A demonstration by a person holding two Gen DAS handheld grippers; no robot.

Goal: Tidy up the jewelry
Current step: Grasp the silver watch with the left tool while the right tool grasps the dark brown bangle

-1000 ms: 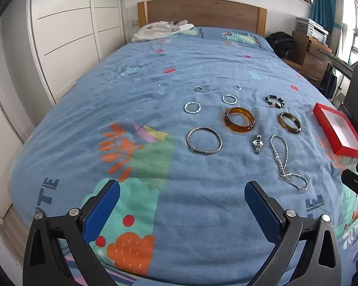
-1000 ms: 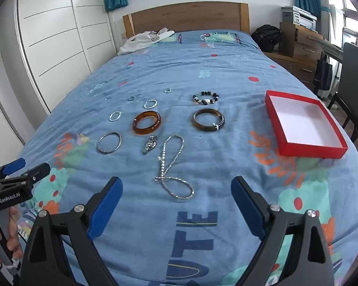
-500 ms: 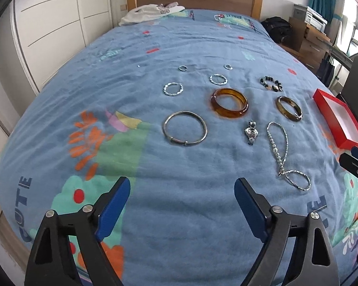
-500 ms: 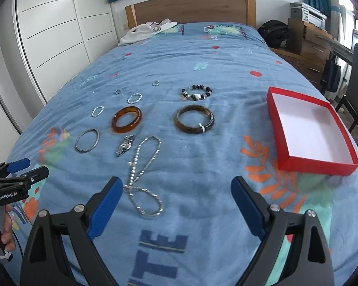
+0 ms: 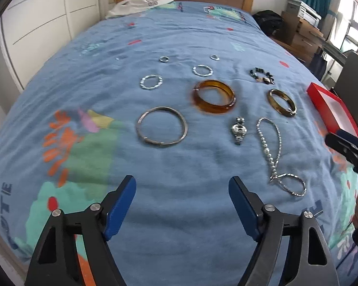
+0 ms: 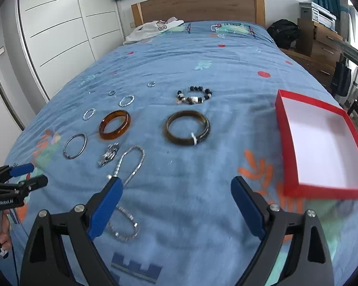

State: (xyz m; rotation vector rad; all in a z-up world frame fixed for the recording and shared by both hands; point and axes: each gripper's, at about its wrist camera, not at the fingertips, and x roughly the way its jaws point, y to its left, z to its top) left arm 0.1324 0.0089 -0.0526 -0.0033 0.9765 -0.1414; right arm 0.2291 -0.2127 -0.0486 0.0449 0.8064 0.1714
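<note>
Jewelry lies spread on the blue bedspread. In the left wrist view my left gripper (image 5: 181, 190) hovers short of a thin silver bangle (image 5: 161, 126); its jaws are closing with nothing between them. Beyond lie an amber bangle (image 5: 214, 96), a small silver watch (image 5: 238, 130), a silver bead necklace (image 5: 274, 152), a dark bangle (image 5: 282, 103) and a black bead bracelet (image 5: 262, 75). My right gripper (image 6: 176, 186) is open and empty, below the dark bangle (image 6: 188, 128). Its left finger covers part of the necklace (image 6: 131, 164). The empty red box (image 6: 319, 147) sits to its right.
Two twisted silver rings (image 5: 151, 81) and two tiny rings (image 5: 164, 59) lie farther back. A white garment (image 6: 152, 29) rests by the wooden headboard. White wardrobe doors (image 6: 59, 35) line the left side; a black bag (image 6: 284, 32) and wooden drawers stand on the right.
Both grippers have moved forward and lower over the bed, so the jewelry looks larger. The left jaws have narrowed. The right jaws stay as wide as before.
</note>
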